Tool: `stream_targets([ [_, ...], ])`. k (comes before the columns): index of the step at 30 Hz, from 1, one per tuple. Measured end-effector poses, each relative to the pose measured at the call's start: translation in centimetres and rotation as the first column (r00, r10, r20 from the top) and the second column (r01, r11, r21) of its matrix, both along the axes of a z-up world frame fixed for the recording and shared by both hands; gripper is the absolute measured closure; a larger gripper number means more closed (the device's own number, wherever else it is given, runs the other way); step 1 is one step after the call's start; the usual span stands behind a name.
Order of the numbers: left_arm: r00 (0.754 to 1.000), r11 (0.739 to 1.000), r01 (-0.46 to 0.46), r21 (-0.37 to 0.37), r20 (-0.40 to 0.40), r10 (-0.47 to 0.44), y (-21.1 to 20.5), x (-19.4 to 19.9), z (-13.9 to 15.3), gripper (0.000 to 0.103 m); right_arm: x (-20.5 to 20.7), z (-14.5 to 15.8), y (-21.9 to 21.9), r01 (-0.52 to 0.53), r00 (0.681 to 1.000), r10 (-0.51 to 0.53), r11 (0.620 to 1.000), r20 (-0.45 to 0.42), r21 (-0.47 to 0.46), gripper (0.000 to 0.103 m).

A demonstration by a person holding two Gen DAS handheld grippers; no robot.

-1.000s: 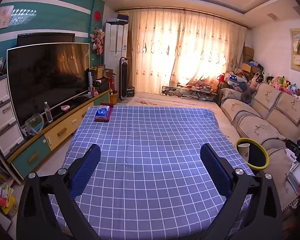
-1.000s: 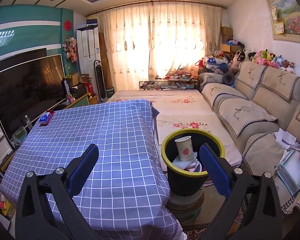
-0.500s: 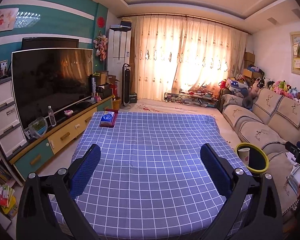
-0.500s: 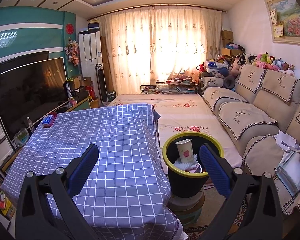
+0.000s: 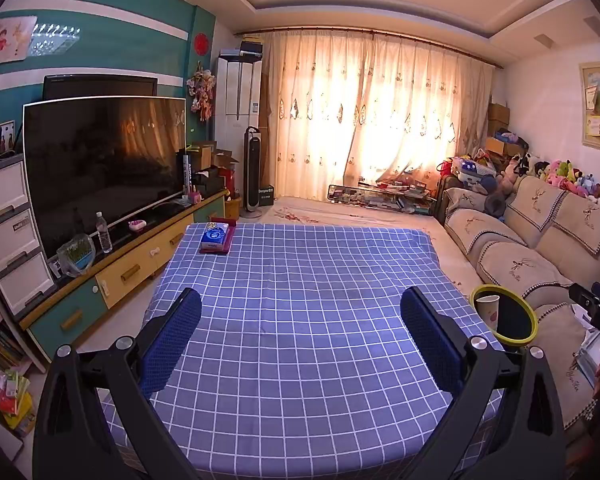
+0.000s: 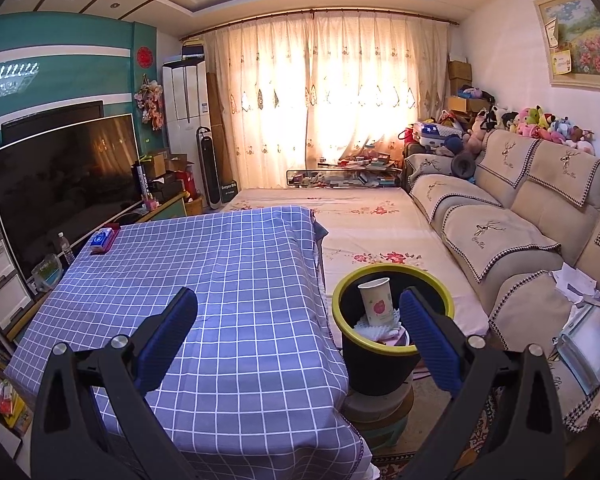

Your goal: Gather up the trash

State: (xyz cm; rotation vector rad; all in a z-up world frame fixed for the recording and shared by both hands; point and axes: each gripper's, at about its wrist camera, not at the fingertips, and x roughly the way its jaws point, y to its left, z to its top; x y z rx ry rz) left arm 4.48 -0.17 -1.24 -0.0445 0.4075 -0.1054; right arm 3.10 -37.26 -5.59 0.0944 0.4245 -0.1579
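Note:
A black bin with a yellow-green rim [image 6: 392, 272] [image 5: 530, 320] stands just off the table's right edge. A paper cup [image 6: 376, 300] [image 5: 488, 312] stands upright in it on crumpled white trash [image 6: 374, 326]. My right gripper [image 6: 298, 306] is open and empty, held above the table's right edge, with its right finger in front of the bin. My left gripper [image 5: 300, 310] is open and empty above the blue checked tablecloth [image 5: 300, 280]. A blue tissue pack on a red tray [image 5: 216, 236] [image 6: 102, 238] lies at the table's far left corner.
A large TV [image 5: 100, 168] on a low cabinet [image 5: 132, 264] runs along the left. A beige sofa [image 6: 500, 220] with plush toys lines the right wall. Papers [image 6: 580, 336] lie on the near sofa seat. A floral-sheeted platform [image 6: 360, 216] lies beyond the table.
Both grippers have risen and tilted up a little, so the table and bin sit lower in view. Both stay open and empty. The cup rests in the bin unmoved.

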Motion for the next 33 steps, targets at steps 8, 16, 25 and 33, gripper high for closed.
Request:
stream_targets([
  [8,1.000,1.000,0.003,0.002,-0.005,-0.003,-0.1,0.1,-0.2,0.005,0.3,-0.4,0.2,-0.001,1.000,0.001,1.000,-0.005,0.005,0.007],
  [16,1.000,1.000,0.007,0.000,-0.010,-0.007,-0.1,0.2,-0.3,0.005,0.4,-0.7,0.2,-0.004,1.000,0.004,1.000,-0.008,0.009,0.007],
  [25,1.000,1.000,0.013,0.000,-0.019,-0.013,-0.3,0.4,-0.5,0.005,0.4,-0.8,0.1,-0.003,1.000,0.003,1.000,-0.011,0.011,0.007],
  [33,1.000,1.000,0.013,0.002,-0.022,-0.013,-0.4,0.5,-0.5,0.005,0.6,-1.1,0.1,-0.006,1.000,0.006,1.000,-0.015,0.017,0.007],
])
